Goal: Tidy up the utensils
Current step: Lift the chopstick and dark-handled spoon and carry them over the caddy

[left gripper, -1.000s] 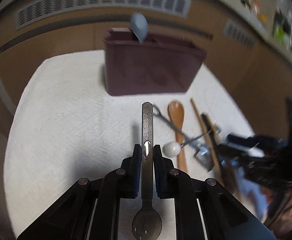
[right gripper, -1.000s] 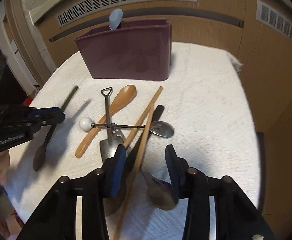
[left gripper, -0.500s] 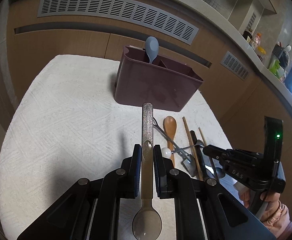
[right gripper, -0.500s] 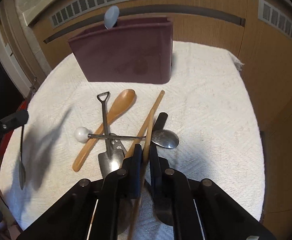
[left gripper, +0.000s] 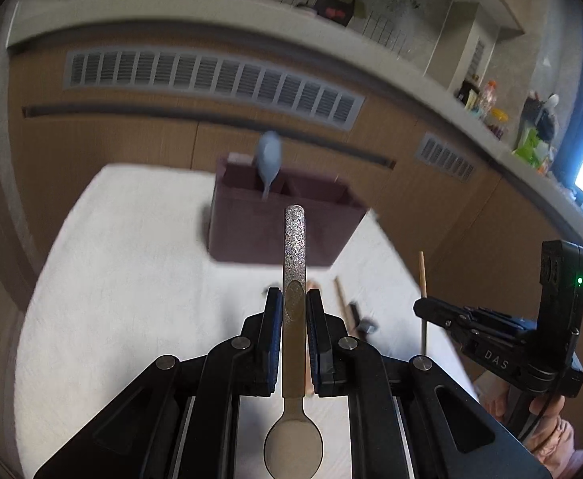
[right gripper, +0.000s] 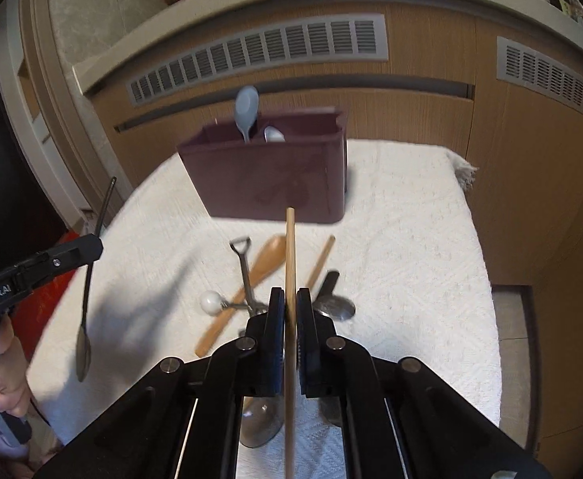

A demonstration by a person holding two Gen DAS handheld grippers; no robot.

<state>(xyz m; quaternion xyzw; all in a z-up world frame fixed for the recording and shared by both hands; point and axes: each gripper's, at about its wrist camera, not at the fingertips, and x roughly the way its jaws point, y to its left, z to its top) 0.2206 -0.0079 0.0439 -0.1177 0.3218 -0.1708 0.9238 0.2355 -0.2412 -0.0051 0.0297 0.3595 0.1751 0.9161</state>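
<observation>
Left tongs (left gripper: 293,303) clamped on metal spoon (left gripper: 294,263), handle forward, bowl toward camera | right tongs (right gripper: 286,309) just closed, gripping wooden chopstick (right gripper: 290,247) above tabletop (right gripper: 411,247) | maroon holder (right gripper: 267,175) behind, blue spoon (right gripper: 246,107) upright inside | wooden spoon (right gripper: 265,261), second chopstick (right gripper: 323,257) lying on cloth

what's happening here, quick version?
A person is sorting utensils into the maroon caddy. The left gripper is shut on a metal spoon, the right gripper on a wooden chopstick. Both are held above the white cloth; several utensils lie there unsorted.
</observation>
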